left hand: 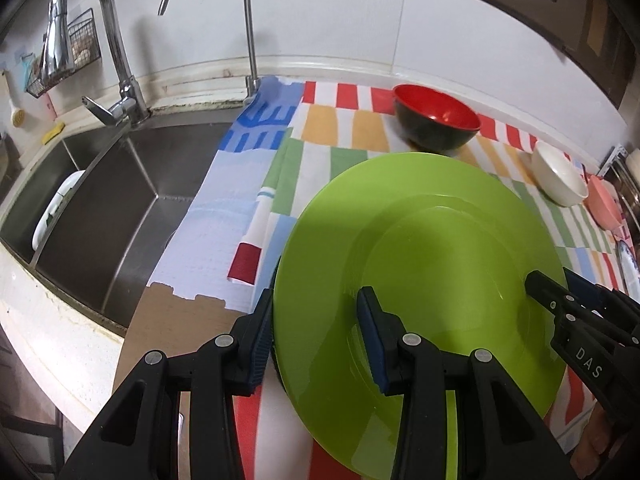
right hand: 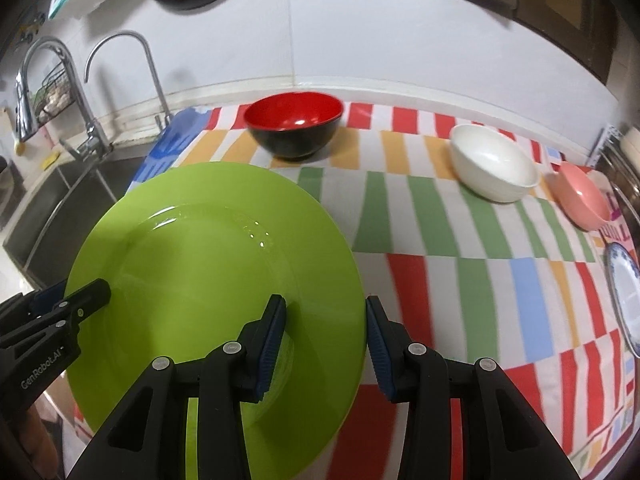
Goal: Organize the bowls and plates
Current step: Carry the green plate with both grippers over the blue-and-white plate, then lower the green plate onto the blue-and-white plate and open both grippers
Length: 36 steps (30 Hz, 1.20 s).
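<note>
A large green plate (left hand: pixel 420 264) (right hand: pixel 208 272) is over the striped cloth, tilted. My left gripper (left hand: pixel 316 340) is open and straddles the plate's left rim, one finger above and one outside it. My right gripper (right hand: pixel 326 340) is open and straddles the right rim the same way; it also shows in the left wrist view (left hand: pixel 552 300). The left gripper shows in the right wrist view (right hand: pixel 80 300) at the plate's left edge. A red-and-black bowl (right hand: pixel 294 124) (left hand: pixel 436 120), a white bowl (right hand: pixel 494 164) (left hand: pixel 558 178) and a pink bowl (right hand: pixel 582 196) (left hand: pixel 604 200) stand behind.
A steel sink (left hand: pixel 104 208) with two taps (left hand: pixel 120 60) lies to the left. A blue-rimmed white plate (right hand: pixel 624 292) sits at the right edge of the striped cloth (right hand: pixel 460 240). A dish rack (right hand: pixel 624 160) stands at the far right.
</note>
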### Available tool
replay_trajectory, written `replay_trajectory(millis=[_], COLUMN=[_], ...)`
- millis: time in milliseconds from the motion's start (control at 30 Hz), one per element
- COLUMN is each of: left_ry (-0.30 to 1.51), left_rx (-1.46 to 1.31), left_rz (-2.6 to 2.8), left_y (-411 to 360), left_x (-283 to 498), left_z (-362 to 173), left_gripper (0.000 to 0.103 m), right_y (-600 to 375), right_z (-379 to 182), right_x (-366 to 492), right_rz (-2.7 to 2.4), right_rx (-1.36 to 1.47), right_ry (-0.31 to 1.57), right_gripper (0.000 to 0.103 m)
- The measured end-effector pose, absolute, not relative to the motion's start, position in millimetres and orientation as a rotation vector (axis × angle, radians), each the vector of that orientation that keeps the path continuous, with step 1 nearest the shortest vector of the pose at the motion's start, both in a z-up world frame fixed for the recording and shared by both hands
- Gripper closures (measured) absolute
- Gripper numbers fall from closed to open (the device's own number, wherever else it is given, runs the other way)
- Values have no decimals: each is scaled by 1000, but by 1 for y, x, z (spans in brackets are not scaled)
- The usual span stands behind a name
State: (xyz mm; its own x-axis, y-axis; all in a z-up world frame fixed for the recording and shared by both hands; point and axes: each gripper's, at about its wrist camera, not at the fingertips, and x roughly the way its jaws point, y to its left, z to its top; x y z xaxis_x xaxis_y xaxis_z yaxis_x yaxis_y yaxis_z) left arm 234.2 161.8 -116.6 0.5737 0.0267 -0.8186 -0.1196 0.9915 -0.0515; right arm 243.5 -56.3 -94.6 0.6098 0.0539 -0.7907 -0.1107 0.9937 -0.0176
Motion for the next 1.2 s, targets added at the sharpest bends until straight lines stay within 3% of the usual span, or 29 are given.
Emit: replay_trajectory(millis=[1000, 1200], left_ry=[1020, 1001], left_rx=[-47, -46], left_rz=[69, 85], left_y=[175, 179], left_x=[259, 258], left_z=[-149, -144], left_gripper=[62, 53], right_y=[-25, -27], right_z=[-127, -127], right_x=[267, 266], right_rz=[52, 49], right_rx=[-107, -81], right_ry=[975, 978], right_gripper=[61, 61])
